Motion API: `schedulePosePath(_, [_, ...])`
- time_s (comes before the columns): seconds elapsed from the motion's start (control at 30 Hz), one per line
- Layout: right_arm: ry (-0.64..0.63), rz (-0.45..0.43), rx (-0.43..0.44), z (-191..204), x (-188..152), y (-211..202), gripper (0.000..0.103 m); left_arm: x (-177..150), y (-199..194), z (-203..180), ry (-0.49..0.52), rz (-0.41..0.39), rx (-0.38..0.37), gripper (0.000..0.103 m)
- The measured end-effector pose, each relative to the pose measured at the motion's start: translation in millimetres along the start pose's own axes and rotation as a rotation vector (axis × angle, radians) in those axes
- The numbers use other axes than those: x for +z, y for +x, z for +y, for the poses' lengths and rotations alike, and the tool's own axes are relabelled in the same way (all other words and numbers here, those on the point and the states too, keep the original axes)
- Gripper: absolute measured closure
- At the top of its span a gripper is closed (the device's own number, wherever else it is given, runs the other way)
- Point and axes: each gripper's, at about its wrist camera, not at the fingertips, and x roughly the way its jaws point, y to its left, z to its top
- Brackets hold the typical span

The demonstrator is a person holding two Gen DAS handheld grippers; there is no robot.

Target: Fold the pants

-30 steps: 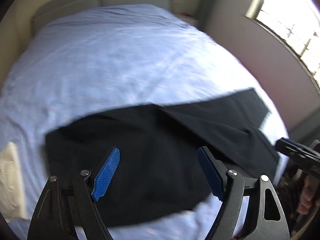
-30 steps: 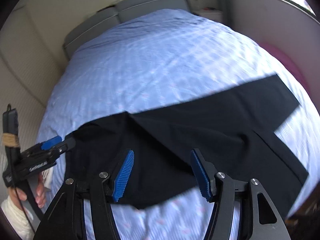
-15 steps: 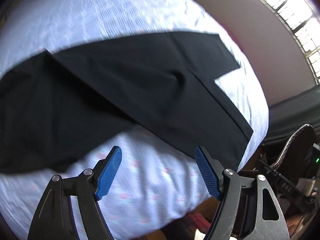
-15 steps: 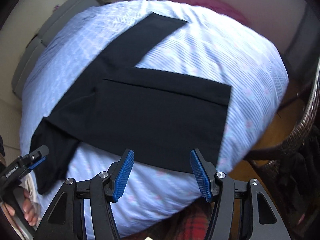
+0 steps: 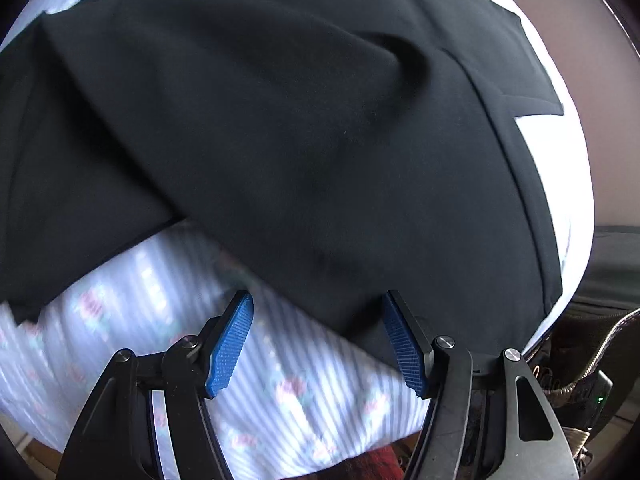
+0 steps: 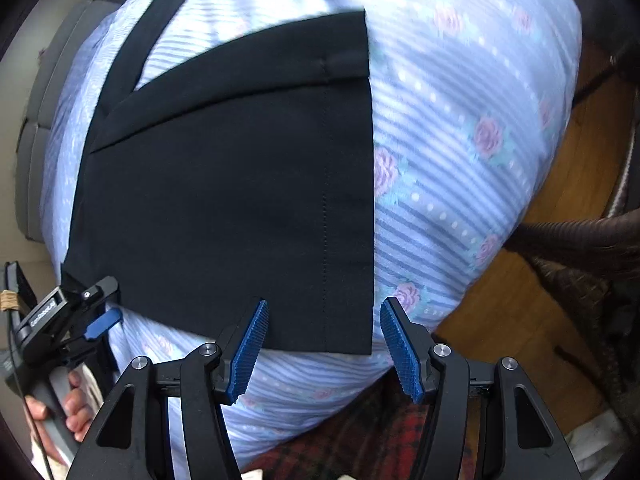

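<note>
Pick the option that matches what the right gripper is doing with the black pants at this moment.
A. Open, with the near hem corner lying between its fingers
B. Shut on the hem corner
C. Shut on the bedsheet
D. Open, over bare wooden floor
A: the right gripper has its blue pads spread apart, and the near hem corner of the black pants lies between them on the bedsheet, ungripped.

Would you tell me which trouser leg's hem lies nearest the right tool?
The near leg, whose stitched hem lies between the open right tool fingers; the other leg stretches away toward the headboard.

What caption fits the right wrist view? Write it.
Open right gripper poised over the black pants hem corner on the floral bedsheet.
</note>
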Motion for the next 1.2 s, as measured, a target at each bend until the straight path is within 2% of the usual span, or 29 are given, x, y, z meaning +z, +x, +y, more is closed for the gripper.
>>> schedulePosePath(0.1, [0.03, 0.022, 0.008, -3, 5, 13, 0.044, 6, 4, -3, 0.007, 0.008, -0.022, 0.046])
schedulePosePath(0.13, [0.04, 0.025, 0.009, -3, 7, 16, 0.045, 8, 1, -5, 0.013, 0.009, -0.036, 0.059])
schedulePosePath(0.17, [0.042, 0.03, 0.006, -2, 8, 18, 0.055, 9, -1, -6, 0.018, 0.011, -0.044, 0.08])
schedulePosePath(0.23, [0.024, 0.02, -0.031, 6, 7, 9, 0.087, 12, -14, -10, 0.053, 0.006, -0.076, 0.093])
schedulePosePath(0.27, [-0.002, 0.007, -0.048, 12, 6, -1, 0.094, 12, -21, -12, 0.074, 0.0, -0.094, 0.093])
schedulePosePath(0.37, [-0.009, -0.059, 0.009, 29, 3, -43, 0.094, 15, -57, -25, 0.162, -0.045, -0.138, 0.095])
schedulePosePath(0.47, [-0.035, -0.173, 0.072, 56, 8, -97, 0.094, 30, -96, -40, 0.201, -0.125, -0.173, 0.097])
schedulePosePath(0.6, [-0.064, -0.342, 0.158, 97, 49, -165, 0.094, 66, -138, -61, 0.204, -0.233, -0.22, 0.097])
schedulePosePath(0.7, [-0.099, -0.423, 0.202, 121, 93, -190, 0.094, 96, -150, -79, 0.21, -0.287, -0.213, 0.097])
schedulePosePath(0.83, [-0.113, -0.434, 0.248, 153, 174, -188, 0.094, 157, -143, -107, 0.192, -0.311, -0.161, 0.097])
schedulePosePath(1.0, [-0.157, -0.364, 0.242, 191, 275, -154, 0.094, 227, -106, -113, 0.097, -0.241, -0.103, 0.097])
schedulePosePath(1.03, [-0.162, -0.349, 0.242, 193, 286, -146, 0.094, 241, -95, -115, 0.086, -0.222, -0.077, 0.096])
schedulePosePath(1.2, [-0.166, -0.247, 0.219, 198, 351, -90, 0.093, 271, -55, -120, 0.057, -0.155, 0.039, 0.096])
